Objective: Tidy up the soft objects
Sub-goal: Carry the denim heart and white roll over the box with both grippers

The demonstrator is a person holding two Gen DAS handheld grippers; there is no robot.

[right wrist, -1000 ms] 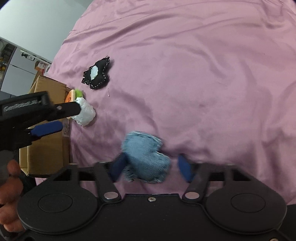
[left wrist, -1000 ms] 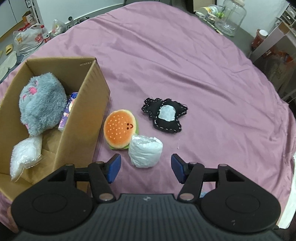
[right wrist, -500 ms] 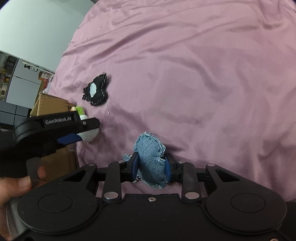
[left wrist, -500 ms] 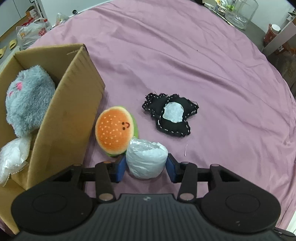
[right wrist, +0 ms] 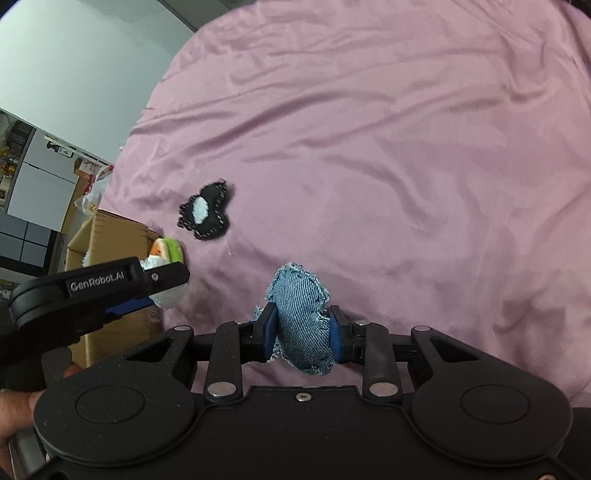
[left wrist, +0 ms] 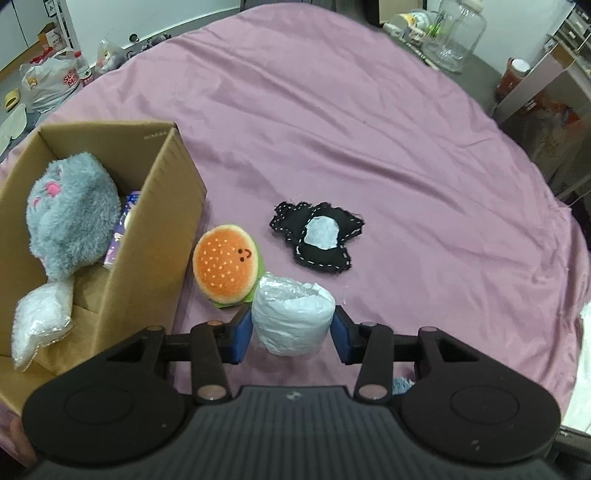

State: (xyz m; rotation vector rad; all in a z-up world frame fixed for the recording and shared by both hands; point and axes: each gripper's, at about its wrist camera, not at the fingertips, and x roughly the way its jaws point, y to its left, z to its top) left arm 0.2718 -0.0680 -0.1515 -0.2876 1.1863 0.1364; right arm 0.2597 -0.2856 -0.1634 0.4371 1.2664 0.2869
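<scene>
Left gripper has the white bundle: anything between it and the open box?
Nothing visible blocks a lift over. The white bundle sits clamped in the left gripper; the box wall stands beside it, and the burger plush leans against that wall.

1. A lived-in room of a home, with a wide surface covered by a wrinkled purple sheet (left wrist: 369, 140), much like a bed.
2. Beyond its far edge, a printed plastic shopping bag (left wrist: 48, 83) sits on the floor, with a yellow slipper (left wrist: 11, 99) close by.
3. A large clear glass jar (left wrist: 456, 33) stands at the back beside small clutter.
4. White cabinet doors (right wrist: 37, 188) line a plain pale wall (right wrist: 74, 62).
</scene>
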